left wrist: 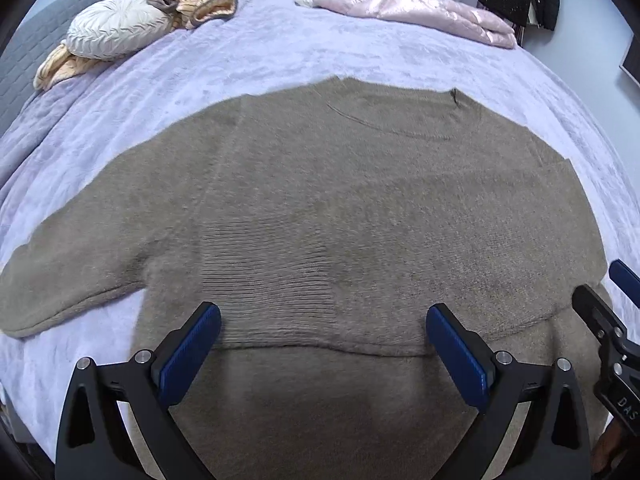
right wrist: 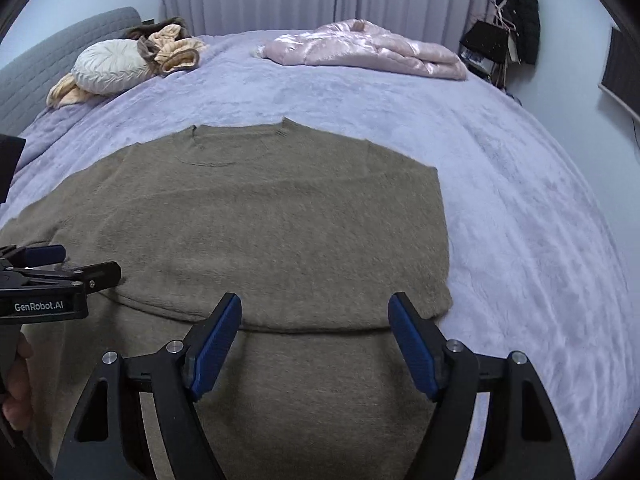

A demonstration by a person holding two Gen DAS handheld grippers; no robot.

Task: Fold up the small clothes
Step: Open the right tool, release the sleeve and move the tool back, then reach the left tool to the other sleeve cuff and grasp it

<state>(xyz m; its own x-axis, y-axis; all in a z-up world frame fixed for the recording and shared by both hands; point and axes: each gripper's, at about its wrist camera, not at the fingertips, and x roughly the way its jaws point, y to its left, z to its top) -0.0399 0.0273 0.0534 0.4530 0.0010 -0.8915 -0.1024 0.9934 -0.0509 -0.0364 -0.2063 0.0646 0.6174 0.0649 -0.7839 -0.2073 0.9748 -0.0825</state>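
Two grippers, both with jaws wide and holding nothing. From the left wrist view: left gripper (left wrist: 322, 346) poised low over the near part of a brown sweater (left wrist: 320, 208), spread flat on the lavender bed (left wrist: 280, 56). Left sleeve stretched out to the side, right sleeve seemingly already laid across the body, a fold edge running crosswise just ahead of the fingertips. Right gripper (left wrist: 616, 292) peeking in at the right edge. Farther off, a round pillow (left wrist: 116, 26) and a pink quilted jacket (left wrist: 404, 4), well apart from the sweater.

From the right wrist view: right gripper (right wrist: 316, 334) hovering above the same fold edge near the sweater's right side, straight side edge just beyond. Left gripper (right wrist: 80, 264) seen side-on at left, jaws apart.

Judged mid-fold: one sleeve in, the other still out. Next, probably: lowering to the cloth, pinching the loose left sleeve or the near hem, carrying it over evenly without dragging the layers beneath.
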